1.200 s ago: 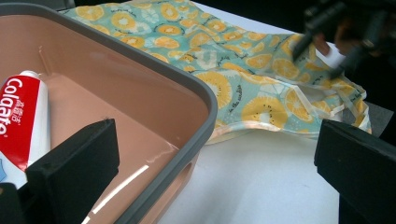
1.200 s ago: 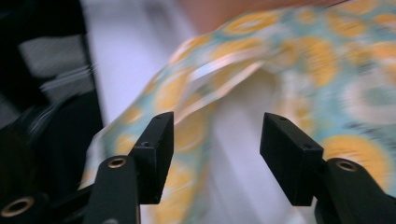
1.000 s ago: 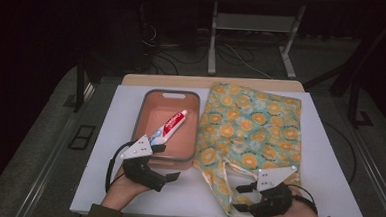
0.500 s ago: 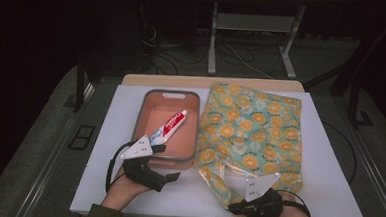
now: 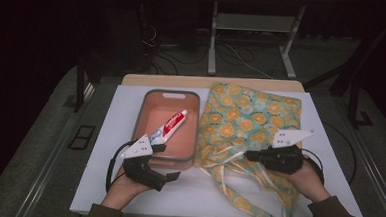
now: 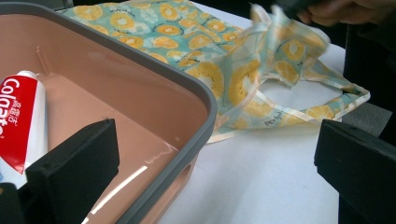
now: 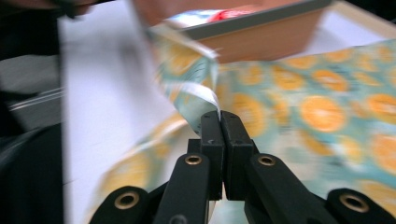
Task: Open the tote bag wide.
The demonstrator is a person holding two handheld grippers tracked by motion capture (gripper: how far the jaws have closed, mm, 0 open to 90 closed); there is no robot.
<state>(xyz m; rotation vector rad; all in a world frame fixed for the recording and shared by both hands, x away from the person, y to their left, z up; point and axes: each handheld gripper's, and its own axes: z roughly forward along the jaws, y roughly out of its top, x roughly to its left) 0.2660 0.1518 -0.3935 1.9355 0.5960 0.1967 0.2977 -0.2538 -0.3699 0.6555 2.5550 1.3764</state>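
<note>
From the high view, I am working at the white worktop (image 5: 102, 184) with my left tongs (image 5: 164, 162) resting at the near rim of the pink tray (image 5: 154, 99), where the toothpaste tube (image 5: 169, 127) is lying, and my right tongs (image 5: 248, 154) reaching over the near edge of the orange-print cloth bag (image 5: 253, 114), which is lying flat just right of the tray. In the left gripper view, my left tongs are standing wide apart with nothing between them, one jaw inside the tray beside the tube (image 6: 21, 121), and the bag (image 6: 224, 51) is rising in a loose fold beyond the rim. In the right gripper view, my right tongs (image 7: 219, 116) are pinching shut on a pale trimmed edge of the bag (image 7: 196, 100), near its opening. I am judging the bag light, soft and floppy, likely to sag and slide, so the hemmed rim or a strap is the place to grip.
</note>
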